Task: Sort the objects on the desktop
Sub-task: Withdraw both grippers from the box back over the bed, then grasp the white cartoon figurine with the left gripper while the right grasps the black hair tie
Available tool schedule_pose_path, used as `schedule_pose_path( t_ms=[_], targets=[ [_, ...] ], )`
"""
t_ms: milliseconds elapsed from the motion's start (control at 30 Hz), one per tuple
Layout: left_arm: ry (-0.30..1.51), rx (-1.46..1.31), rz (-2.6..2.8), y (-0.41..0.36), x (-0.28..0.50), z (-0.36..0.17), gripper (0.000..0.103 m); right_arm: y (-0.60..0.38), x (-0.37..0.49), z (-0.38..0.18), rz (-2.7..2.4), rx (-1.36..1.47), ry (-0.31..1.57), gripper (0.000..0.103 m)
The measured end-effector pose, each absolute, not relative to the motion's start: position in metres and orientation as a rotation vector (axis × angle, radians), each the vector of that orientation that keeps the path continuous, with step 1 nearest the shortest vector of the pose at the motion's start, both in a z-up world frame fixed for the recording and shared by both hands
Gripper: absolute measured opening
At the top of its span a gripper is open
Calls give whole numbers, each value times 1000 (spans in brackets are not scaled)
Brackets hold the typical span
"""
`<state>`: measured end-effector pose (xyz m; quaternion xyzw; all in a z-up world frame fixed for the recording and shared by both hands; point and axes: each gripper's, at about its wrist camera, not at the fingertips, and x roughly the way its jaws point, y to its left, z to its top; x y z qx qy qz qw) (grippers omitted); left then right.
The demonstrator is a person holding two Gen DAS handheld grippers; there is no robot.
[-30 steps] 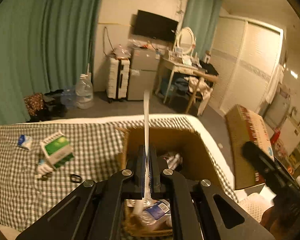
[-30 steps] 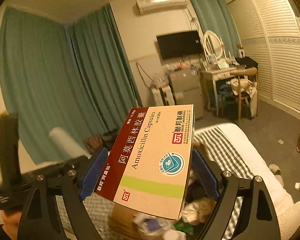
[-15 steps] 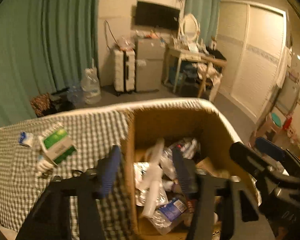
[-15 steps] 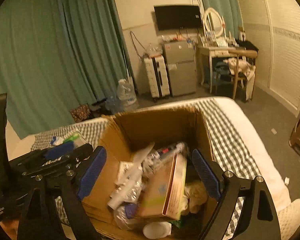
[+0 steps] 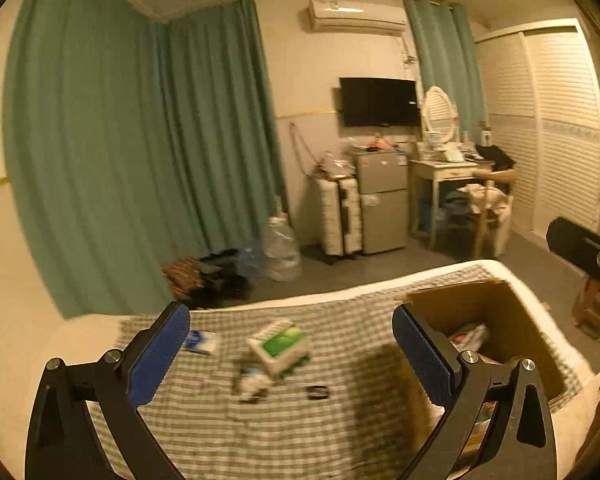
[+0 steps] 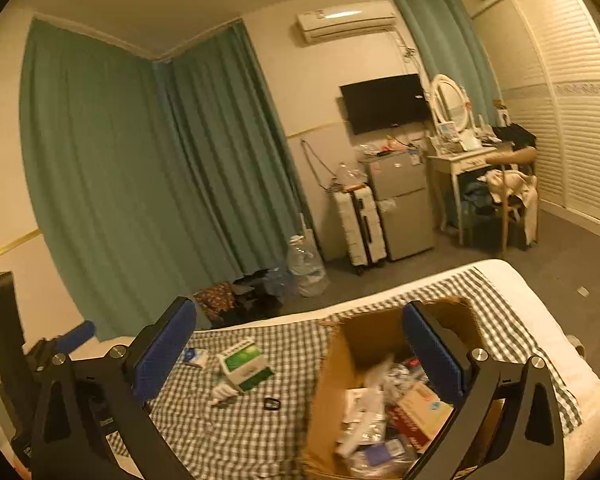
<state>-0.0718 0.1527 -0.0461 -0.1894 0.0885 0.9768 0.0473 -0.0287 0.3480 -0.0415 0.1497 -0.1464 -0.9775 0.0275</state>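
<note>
An open cardboard box (image 6: 364, 336) on the checked cloth (image 6: 240, 432) holds a red-and-tan medicine carton (image 6: 420, 412) and several wrappers. Left of it lie a green-and-white box (image 5: 280, 344) (image 6: 244, 364), a small blue-white packet (image 5: 200, 340) (image 6: 192, 356), a white scrap (image 6: 222, 392) and a black ring (image 5: 318, 392) (image 6: 272, 403). My left gripper (image 5: 289, 312) hovers over the loose items, jaws opening wide, nothing between them. My right gripper (image 6: 298, 306) hangs above the cardboard box's left edge, jaws opening, also empty.
The cloth covers a white bed (image 6: 540, 320) whose far edge drops to grey floor. Beyond stand a water jug (image 6: 306, 264), a suitcase (image 6: 360, 224), a small fridge (image 6: 400, 204), a desk with a chair (image 6: 512, 196) and green curtains (image 6: 140, 160).
The left gripper let a thin white strip fall into the cardboard box, opened and swung left. The right gripper dropped the medicine carton into the box and pulled up and back.
</note>
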Motion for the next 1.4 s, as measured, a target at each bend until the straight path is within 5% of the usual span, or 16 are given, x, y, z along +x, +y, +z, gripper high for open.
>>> schedule_pose_path(
  t_ms=[233,400,833,1400],
  targets=[
    [330,-524,3044,89,-72,-47,103,295,-51,-29,-2975,536,-391,103],
    [49,-723,3020,42,-106,-62,103,259,-69,-53,-2898,590,-290,103],
    [80,-1038,2969,-1,-204,-199,103,198,-177,-174,-2876,892,-43,103],
    [173,-1155,2769,39,-306,-335,101,185,-269,-324,-2761,1277,171,103]
  ],
)
